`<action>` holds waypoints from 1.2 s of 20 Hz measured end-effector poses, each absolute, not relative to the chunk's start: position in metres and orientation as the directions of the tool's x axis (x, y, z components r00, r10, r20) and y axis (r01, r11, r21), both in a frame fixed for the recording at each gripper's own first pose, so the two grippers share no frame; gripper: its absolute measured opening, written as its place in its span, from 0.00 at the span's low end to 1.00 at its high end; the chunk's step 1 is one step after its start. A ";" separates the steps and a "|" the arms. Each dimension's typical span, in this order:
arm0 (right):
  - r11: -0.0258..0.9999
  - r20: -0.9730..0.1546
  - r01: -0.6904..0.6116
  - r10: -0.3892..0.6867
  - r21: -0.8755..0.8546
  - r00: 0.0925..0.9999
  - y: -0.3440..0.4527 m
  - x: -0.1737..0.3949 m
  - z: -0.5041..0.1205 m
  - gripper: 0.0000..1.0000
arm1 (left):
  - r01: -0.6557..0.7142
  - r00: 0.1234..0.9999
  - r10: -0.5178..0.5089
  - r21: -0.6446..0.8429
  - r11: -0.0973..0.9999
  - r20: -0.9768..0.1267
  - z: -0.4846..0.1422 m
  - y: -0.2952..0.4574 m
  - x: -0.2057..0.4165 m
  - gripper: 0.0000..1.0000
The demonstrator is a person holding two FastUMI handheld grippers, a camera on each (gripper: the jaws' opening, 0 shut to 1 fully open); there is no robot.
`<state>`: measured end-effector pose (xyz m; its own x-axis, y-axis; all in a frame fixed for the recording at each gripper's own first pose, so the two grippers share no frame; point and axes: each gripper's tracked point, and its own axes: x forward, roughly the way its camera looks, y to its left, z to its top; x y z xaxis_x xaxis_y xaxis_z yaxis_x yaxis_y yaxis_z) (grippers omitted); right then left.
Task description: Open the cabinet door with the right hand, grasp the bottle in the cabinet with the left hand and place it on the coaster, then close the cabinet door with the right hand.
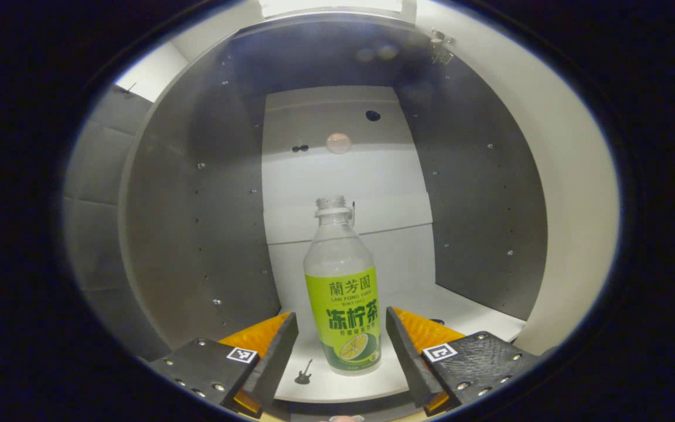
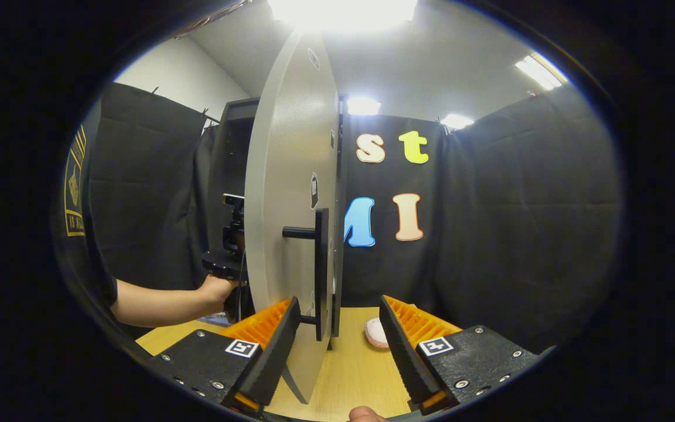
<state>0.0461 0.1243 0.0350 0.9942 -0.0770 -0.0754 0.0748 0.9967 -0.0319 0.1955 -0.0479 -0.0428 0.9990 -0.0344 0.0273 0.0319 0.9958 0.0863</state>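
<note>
In the left gripper view a clear bottle (image 1: 344, 293) with a green label and no cap stands upright on the white cabinet floor (image 1: 466, 313). My left gripper (image 1: 342, 346) is open, its fingers on either side of the bottle's lower part without touching it. In the right gripper view the grey cabinet door (image 2: 290, 193) stands swung open, seen almost edge-on, with its black bar handle (image 2: 320, 269) just ahead. My right gripper (image 2: 340, 337) is open, the handle's lower end between its fingers. A pale round coaster (image 2: 375, 333) lies on the wooden table (image 2: 349, 375).
The cabinet has grey side walls (image 1: 197, 234) and a white back panel (image 1: 343, 176). In the right gripper view a person's hand (image 2: 217, 290) holds the other gripper's handle to the left of the door, reaching into the cabinet. Black cloth (image 2: 519, 234) closes the booth behind.
</note>
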 end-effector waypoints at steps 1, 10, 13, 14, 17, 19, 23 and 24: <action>0.996 -0.072 0.079 -0.081 -0.030 0.994 0.122 0.047 0.036 0.84 | 0.024 0.999 -0.027 0.092 0.995 0.029 -0.044 -0.047 0.201 0.90; 0.994 -0.084 0.088 -0.093 -0.058 0.992 0.118 0.057 0.035 0.82 | 0.023 1.000 -0.024 0.040 0.999 0.016 -0.046 -0.046 0.220 0.69; 0.994 -0.076 0.094 -0.099 -0.059 0.992 0.113 0.056 0.036 0.84 | 0.018 1.000 -0.019 0.042 0.999 0.017 -0.044 -0.043 0.222 0.69; 0.993 -0.072 0.100 -0.104 -0.059 0.992 0.109 0.056 0.036 0.84 | 0.015 1.000 -0.016 0.032 0.999 0.026 -0.040 -0.041 0.219 0.69; 0.990 -0.063 0.130 -0.133 -0.045 0.989 0.095 0.050 0.038 0.84 | 0.012 0.998 -0.013 0.012 1.000 0.061 -0.025 -0.033 0.201 0.69; 0.989 -0.055 0.145 -0.146 -0.022 0.988 0.082 0.047 0.041 0.84 | 0.005 0.997 -0.007 0.026 1.000 0.073 -0.019 -0.033 0.188 0.69; 0.988 -0.017 0.145 -0.144 0.046 0.989 0.062 0.045 0.051 0.84 | -0.001 0.995 -0.001 0.017 1.000 0.102 -0.011 -0.022 0.159 0.73; 0.990 -0.014 0.126 -0.125 0.058 0.992 0.065 0.045 0.050 0.83 | -0.004 0.994 0.003 0.012 1.000 0.109 -0.009 -0.020 0.149 0.73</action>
